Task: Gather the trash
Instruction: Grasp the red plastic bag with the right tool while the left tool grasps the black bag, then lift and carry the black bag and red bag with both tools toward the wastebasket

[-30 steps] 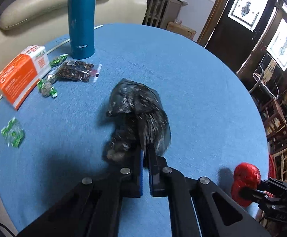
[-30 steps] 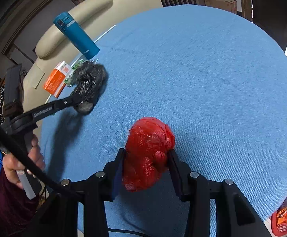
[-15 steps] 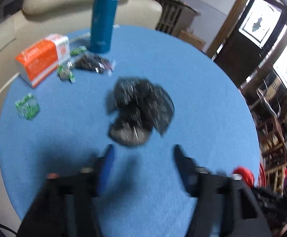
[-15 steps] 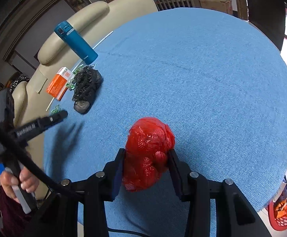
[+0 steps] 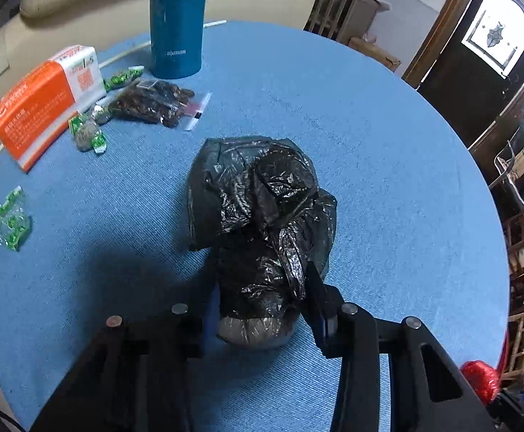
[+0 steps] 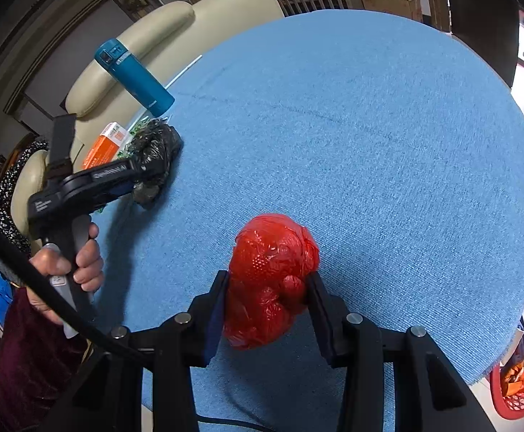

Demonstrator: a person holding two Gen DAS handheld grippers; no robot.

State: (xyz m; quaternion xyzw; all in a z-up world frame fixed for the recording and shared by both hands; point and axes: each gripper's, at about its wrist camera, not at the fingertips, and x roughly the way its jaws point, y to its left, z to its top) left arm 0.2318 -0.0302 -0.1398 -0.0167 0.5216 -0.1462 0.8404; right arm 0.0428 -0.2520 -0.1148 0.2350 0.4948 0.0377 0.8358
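Trash: our left gripper [image 5: 263, 297] has just been closing around the black bag [image 5: 262, 216], whose long axis runs straight ahead; our right gripper [image 6: 269, 298] clamps the red bag [image 6: 271, 277].

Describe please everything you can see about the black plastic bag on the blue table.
The black plastic bag is a crumpled, shiny, thin film bundle, lumpy and closed, with a greyish stretched bulge at its near end. It lies on the blue table, on the side where the teal bottle, orange box and green wrappers are. The left gripper has just been closing on its near end, with a finger on each side of it; whether they already press it is unclear.
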